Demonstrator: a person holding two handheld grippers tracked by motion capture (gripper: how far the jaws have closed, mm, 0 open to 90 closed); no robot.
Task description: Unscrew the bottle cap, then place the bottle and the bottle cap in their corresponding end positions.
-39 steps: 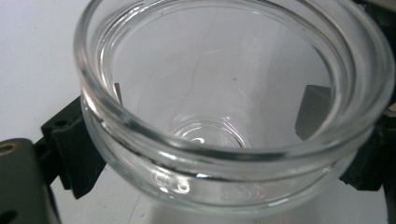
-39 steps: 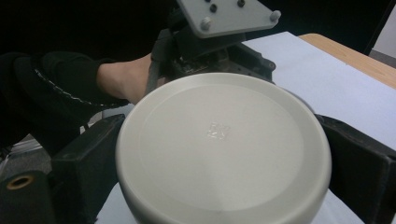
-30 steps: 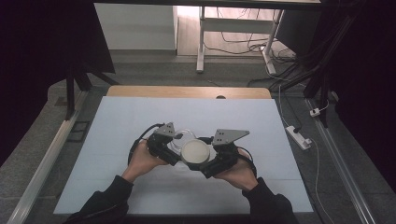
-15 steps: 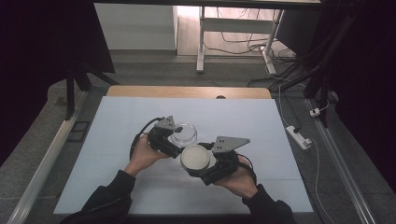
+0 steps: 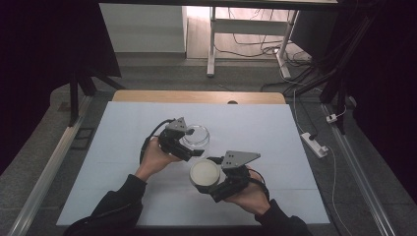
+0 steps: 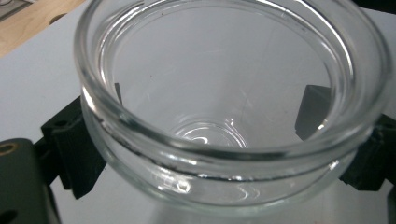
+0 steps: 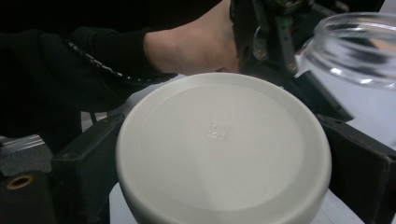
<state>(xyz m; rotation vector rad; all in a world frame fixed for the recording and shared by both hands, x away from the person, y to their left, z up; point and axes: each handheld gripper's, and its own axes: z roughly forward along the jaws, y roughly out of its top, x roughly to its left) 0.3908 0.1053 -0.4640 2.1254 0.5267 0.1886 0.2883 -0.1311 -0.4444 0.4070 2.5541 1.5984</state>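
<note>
A clear glass jar point(image 5: 195, 136) stands open-mouthed near the middle of the white table, and my left gripper point(image 5: 189, 147) is shut on its body. In the left gripper view the jar point(image 6: 233, 102) sits between both black jaws, empty inside. A round white lid point(image 5: 204, 173) is held by my right gripper point(image 5: 209, 184), shut on its rim, in front of and to the right of the jar. The right gripper view looks across the lid point(image 7: 224, 149), with the jar point(image 7: 359, 51) and the other hand point(image 7: 196, 42) beyond it.
The white table top point(image 5: 123, 147) has bare room on all sides of the hands. A wooden edge point(image 5: 196, 97) runs along its far side. A power strip point(image 5: 314, 144) lies on the floor to the right, and a white table frame point(image 5: 212, 44) stands beyond.
The lid has come off the jar. My right gripper carried it toward the near right, while my left gripper moved the jar a little away and left.
</note>
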